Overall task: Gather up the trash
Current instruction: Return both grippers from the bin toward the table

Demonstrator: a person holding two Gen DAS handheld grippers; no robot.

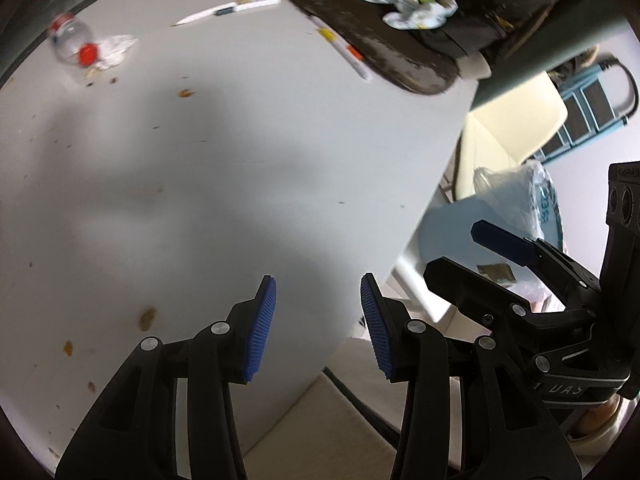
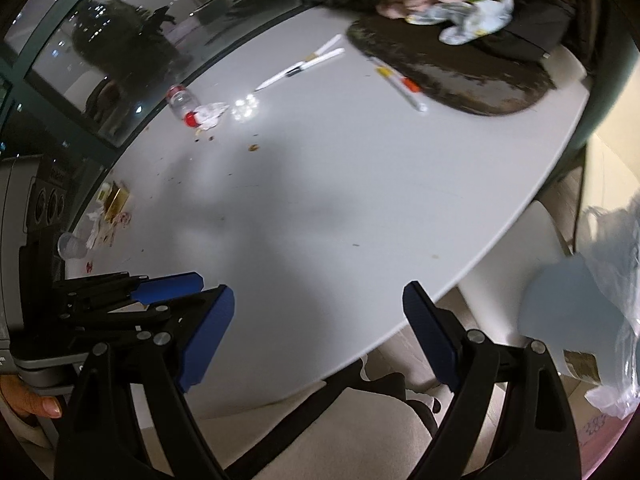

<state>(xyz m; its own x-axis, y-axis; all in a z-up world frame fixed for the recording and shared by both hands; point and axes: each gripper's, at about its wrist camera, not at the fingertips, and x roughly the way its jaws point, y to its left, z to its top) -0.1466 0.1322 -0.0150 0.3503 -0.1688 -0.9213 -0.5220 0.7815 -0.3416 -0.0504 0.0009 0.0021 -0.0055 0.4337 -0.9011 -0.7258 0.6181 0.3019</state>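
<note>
One bottle (image 2: 183, 103) on the table (image 2: 360, 200), one crumpled tissue (image 2: 211, 114) beside it. Three pens (image 2: 300, 67), maybe four, that far pair blurs together. One clear cup (image 2: 71, 245). One dark mat (image 2: 452, 80). One plastic bag (image 2: 616, 288). Two grippers.

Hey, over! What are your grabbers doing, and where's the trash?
Left gripper open, empty. Right gripper open, empty. Plastic bottle and crumpled tissue far across the table; more wrappers at its left edge. Nothing in the way.
</note>
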